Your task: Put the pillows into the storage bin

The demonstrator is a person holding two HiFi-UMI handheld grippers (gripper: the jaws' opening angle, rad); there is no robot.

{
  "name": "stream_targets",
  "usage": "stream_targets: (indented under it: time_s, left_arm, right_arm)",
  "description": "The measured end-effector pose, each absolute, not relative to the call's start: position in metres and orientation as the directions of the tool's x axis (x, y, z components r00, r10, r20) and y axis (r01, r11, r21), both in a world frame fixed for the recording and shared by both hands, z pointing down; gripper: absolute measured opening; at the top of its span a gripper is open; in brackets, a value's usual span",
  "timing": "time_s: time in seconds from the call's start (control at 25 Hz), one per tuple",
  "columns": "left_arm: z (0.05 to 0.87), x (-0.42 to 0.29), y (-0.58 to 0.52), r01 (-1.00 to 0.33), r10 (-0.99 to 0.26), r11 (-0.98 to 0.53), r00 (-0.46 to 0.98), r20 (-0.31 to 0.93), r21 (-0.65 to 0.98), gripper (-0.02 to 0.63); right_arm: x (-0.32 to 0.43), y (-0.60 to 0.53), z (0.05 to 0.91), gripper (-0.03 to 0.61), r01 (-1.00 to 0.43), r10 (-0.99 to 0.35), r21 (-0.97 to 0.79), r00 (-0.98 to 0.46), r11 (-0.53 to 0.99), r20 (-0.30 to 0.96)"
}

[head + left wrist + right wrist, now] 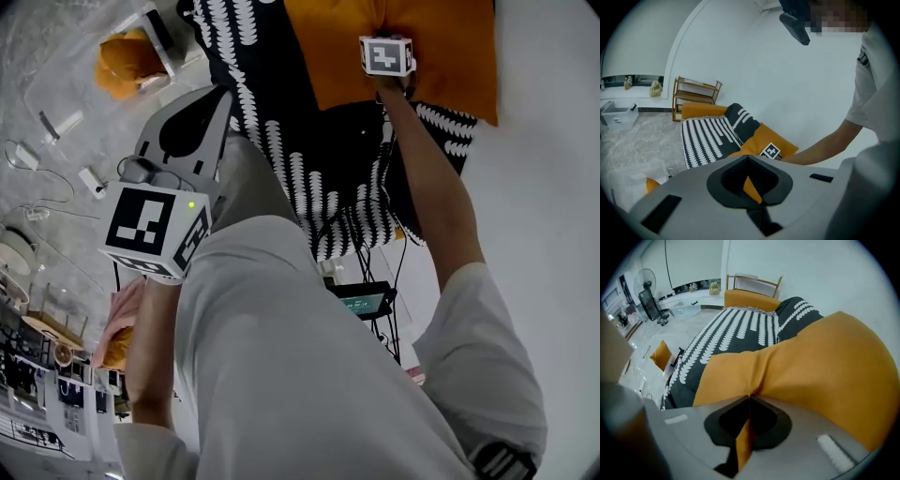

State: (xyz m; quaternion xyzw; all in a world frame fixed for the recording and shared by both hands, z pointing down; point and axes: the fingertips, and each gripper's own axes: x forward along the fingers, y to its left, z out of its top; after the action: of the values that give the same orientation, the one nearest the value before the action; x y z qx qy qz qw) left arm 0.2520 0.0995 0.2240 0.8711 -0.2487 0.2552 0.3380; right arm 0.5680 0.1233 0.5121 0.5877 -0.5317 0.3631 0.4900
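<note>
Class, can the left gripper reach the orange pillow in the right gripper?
Probably yes: left gripper is empty, only patterned cover lies between it and the orange pillow, though its jaws are shut.

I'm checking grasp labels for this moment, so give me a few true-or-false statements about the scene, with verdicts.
1. The right gripper has its jaws closed on the orange pillow. True.
2. That pillow lies on a plain white sheet. False: it lies on a black cover with a white pattern.
3. The left gripper grips the same pillow. False: its jaws are together, well clear of it.
4. A second orange pillow sits off the cover, down at floor level. True.
</note>
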Motion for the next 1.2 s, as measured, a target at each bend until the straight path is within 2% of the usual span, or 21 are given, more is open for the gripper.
stream_targets:
  time_s: [0.12, 0.32, 0.68, 0.96, 1.2]
  left_arm:
    - [0.226, 0.266, 0.106, -0.594, -0.250, -0.651, 0.756, 0.605, 0.473, 0.008]
    - [0.212, 0.271, 0.100, -0.602, -0.284, -0.643, 0.761, 0.583, 0.473, 0.008]
    - [0.204, 0.213, 0.097, -0.609, -0.319, -0.638, 0.766, 0.559, 0.471, 0.008]
    - [0.201, 0.198, 0.109, -0.620, -0.323, -0.646, 0.751, 0.576, 0.446, 0.008]
    - [0.202, 0.146, 0.096, -0.621, -0.334, -0.631, 0.759, 0.559, 0.465, 0.008]
  right_arm:
    - [0.572, 0.129, 0.498, 0.015, -0.986, -0.290, 0.162, 0.148, 0.025, 0.946]
    - [0.559, 0.133, 0.466, 0.015, -0.999, -0.323, 0.038, 0.029, 0.021, 0.946]
    - [0.441, 0.111, 0.416, 0.015, -0.989, -0.422, -0.139, -0.143, 0.039, 0.895]
    - [0.373, 0.091, 0.409, 0.015, -0.946, -0.476, -0.322, -0.305, 0.050, 0.825]
    - [0.274, 0.065, 0.393, 0.015, -0.926, -0.479, -0.352, -0.371, 0.134, 0.795]
